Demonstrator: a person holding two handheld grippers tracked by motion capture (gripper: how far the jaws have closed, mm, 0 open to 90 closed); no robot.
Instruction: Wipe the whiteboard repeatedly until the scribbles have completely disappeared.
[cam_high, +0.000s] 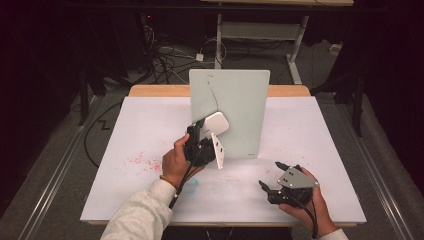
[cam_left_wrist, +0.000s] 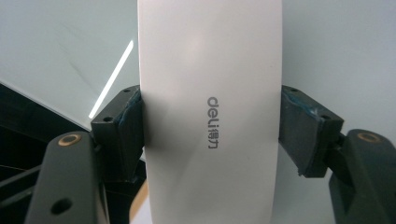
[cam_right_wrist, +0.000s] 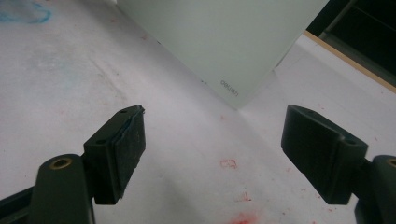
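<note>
Eraser (cam_left_wrist: 210, 112) clamped flat between left gripper (cam_left_wrist: 211, 128) jaws, best pressed evenly against whiteboard (cam_high: 240, 107) ahead; right gripper (cam_right_wrist: 212, 144) jaws apart, idle above table (cam_right_wrist: 70, 88).

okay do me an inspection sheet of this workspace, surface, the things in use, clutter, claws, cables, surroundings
Surface: white table top with red speckle stains, a blue smudge and small red marks near the right claw.
Job's things: pale upright board standing on the table, a thin dark line on its face; white eraser-like block marked deli.
Clutter: nothing seen.
Claws: left claw shut on the white block, held up against the board; right claw open, empty, low over the table.
Cables: one trails from each claw; a tangle on the floor behind.
Surroundings: dark room, white desk frame beyond.
</note>
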